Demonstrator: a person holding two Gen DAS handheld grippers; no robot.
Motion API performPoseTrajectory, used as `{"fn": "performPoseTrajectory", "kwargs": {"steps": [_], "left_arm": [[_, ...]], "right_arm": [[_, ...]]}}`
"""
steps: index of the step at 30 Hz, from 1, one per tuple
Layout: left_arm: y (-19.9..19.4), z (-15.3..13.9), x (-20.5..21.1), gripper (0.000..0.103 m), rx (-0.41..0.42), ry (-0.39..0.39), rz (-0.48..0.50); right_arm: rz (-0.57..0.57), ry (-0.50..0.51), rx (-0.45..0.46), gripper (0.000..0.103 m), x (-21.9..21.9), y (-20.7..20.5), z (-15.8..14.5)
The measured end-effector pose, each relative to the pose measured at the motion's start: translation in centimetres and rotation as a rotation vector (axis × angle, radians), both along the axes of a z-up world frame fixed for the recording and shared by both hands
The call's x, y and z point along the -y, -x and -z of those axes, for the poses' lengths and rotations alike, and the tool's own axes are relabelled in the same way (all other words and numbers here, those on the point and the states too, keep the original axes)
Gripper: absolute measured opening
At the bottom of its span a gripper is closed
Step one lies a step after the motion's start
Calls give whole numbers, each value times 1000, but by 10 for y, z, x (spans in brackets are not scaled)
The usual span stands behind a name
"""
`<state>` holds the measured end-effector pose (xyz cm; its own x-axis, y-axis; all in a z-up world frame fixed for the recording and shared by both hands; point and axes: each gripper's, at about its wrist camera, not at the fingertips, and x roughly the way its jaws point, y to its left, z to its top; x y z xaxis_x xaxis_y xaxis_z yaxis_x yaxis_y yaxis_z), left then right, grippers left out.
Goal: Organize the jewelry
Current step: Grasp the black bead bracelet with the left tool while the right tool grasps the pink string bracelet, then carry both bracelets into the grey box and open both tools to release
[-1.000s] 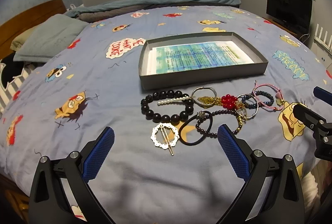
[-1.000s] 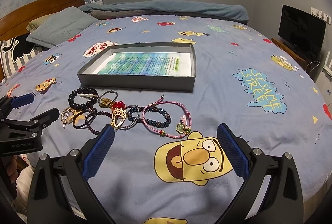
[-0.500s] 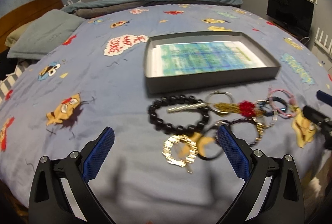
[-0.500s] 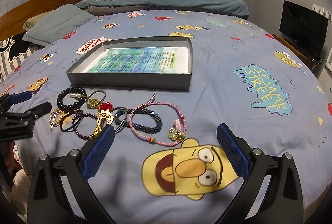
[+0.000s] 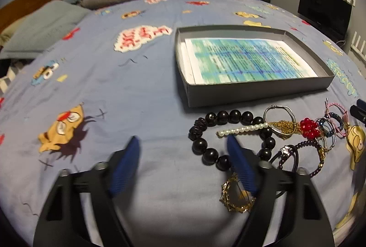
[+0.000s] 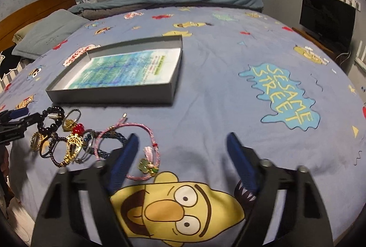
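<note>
Jewelry (image 5: pixel 270 142) lies in a heap on the bed (image 5: pixel 137 87) just in front of the gray box (image 5: pixel 251 91), and my left gripper (image 5: pixel 183 167) and right gripper (image 6: pixel 181 160), both half open, just closing and empty, should pinch one piece at a time.

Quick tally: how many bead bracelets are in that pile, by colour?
black bracelet: 1
purple bracelet: 1
blue bracelet: 1
Total: 3
</note>
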<state>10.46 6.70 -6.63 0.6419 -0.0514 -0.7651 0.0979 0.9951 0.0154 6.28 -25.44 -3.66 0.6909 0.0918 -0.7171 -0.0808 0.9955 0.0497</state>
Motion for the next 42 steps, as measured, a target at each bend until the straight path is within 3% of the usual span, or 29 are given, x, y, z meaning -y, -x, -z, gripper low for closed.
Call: {"fn": "performPoseTrajectory", "kwargs": {"steps": [4,8,11,18,20,22,23,32,42], "left_arm": [[-3,5,2,49,-22,22,30],[-5,9,7,31,-45,28,69],[-6,11,10,25,-54,25,88],[-14,17,3,24,-92,80,96],[-18,19,0,23,-101,108,94],[-19,20,0,21,-102,116,93],[-18,18,0,18,-91,111,91],[6,-29,10,15,54,96,160],[26,-91,25,15,186,63,249]], "right_arm": [[-27,-22,-23,46,-1,-2,4],[-64,-36,-38,39,-6,-4,7],[-85,-36,-50,35,-11,-7,9],[-111,-52,-86,32,-17,-16,19],[-111,-76,-92,26,-16,-19,20],[-111,-81,-86,6,-16,-19,18],[-111,-89,-82,5,-15,-18,16],[-140,-137,32,5,-10,3,-22],[-184,-99,144,5,-19,15,-73]]}}
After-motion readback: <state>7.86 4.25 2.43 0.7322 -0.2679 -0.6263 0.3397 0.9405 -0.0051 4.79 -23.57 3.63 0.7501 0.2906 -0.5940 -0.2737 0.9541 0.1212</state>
